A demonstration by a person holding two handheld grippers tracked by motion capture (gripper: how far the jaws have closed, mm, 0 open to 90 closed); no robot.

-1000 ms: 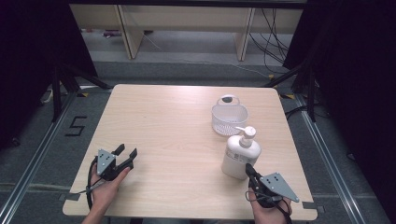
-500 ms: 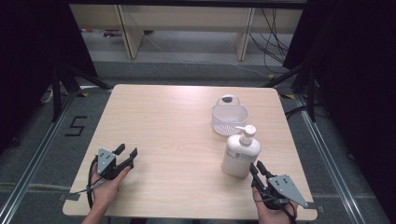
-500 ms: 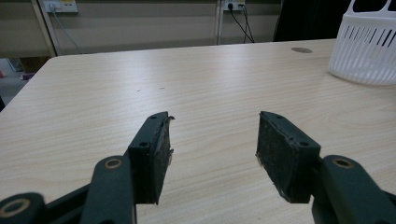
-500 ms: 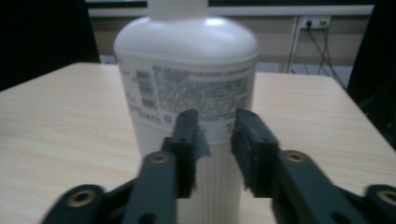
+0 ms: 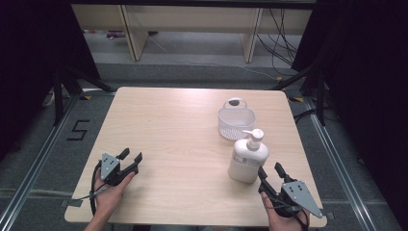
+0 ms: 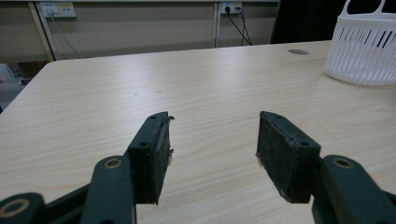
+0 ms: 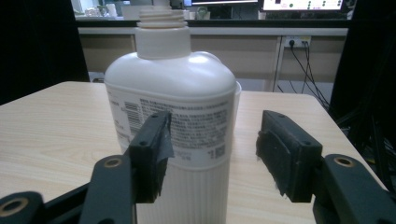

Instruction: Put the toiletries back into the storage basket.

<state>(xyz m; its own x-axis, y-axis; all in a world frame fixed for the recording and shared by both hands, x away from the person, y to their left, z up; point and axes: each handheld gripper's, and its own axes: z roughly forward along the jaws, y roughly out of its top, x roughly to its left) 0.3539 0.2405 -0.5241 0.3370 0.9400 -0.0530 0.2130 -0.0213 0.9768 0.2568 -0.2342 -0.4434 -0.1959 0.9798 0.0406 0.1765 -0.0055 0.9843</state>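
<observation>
While both hands rest at the near edge, the wooden table (image 5: 183, 130) carries two containers on its right half. Larger of the two is the white pump bottle (image 5: 248, 159), which stands upright near the right front, its pump head turned toward the left. In the right gripper view its body rises just beyond the jaws, a bit left of their centre, and a printed label wraps its middle: small dark text and a barcode at the left edge, too fine to read. Whether anything is inside cannot be told through the opaque plastic.

Just beyond it, farther from the person, sits the white slotted basket (image 5: 235, 120) with a loop handle on its far rim; a small dark round thing (image 5: 235, 101) lies at that handle. What the basket holds cannot be made out. Bottle and basket stand close together, with a narrow gap showing between them.

On the floor left of the table a black "5" (image 5: 78, 130) is marked.

Smaller are the tools. At the near right, the right gripper (image 5: 270, 169) points at the bottle's base; its jaws have just been opening and stand wide, the left pad overlapping the bottle in its own view, with no pressing contact visible. At the near left, the left gripper (image 5: 131, 156) lies well apart from both containers, jaws spread wide over bare wood, gripping nothing.
</observation>
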